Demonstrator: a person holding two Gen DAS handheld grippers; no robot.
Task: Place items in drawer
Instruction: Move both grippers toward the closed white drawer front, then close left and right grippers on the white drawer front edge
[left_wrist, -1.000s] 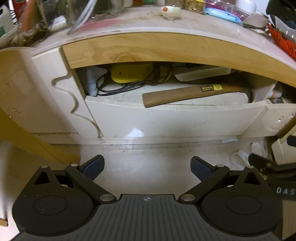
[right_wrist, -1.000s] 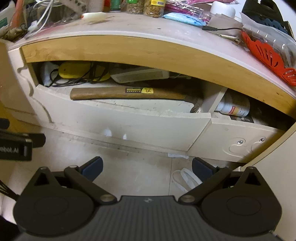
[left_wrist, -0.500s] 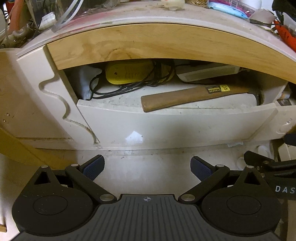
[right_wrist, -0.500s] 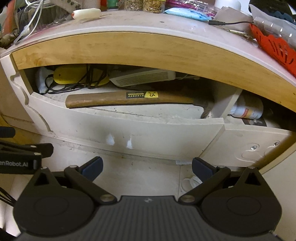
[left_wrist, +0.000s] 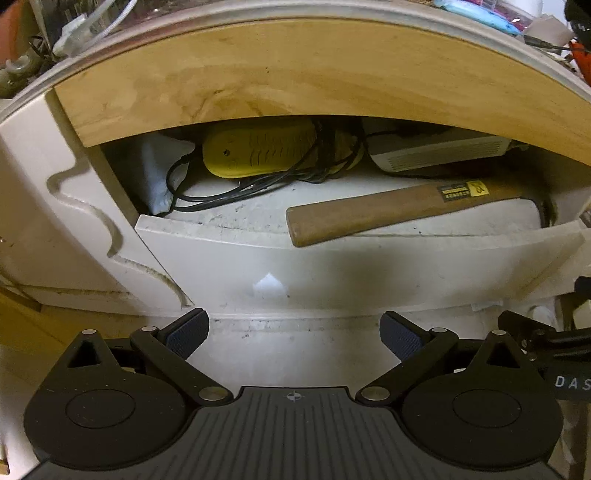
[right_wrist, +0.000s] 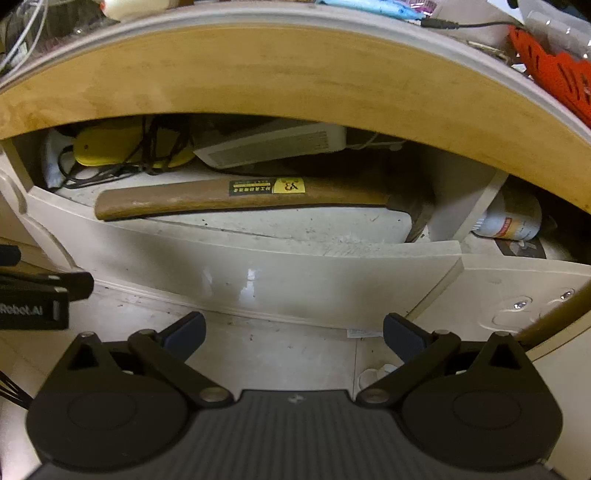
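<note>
both tools empty w/ fingers spread wide, left tool (left_wrist: 294, 328) and right tool (right_wrist: 294, 330) hovering low just in front of the drawer (left_wrist: 332, 269), which stands pulled out under the bench (left_wrist: 295, 70) edge. hammer (right_wrist: 258, 195) already lies inside just behind the drawer front, long axis running along that front, handle butt twd the left tool, head at the right end, so right tool looks nearer the head. further back in the drawer: yellow device (left_wrist: 258, 151) w/ black cables (left_wrist: 236, 188), white box (left_wrist: 436, 153); next move prob pushing the drawer front in.
</note>
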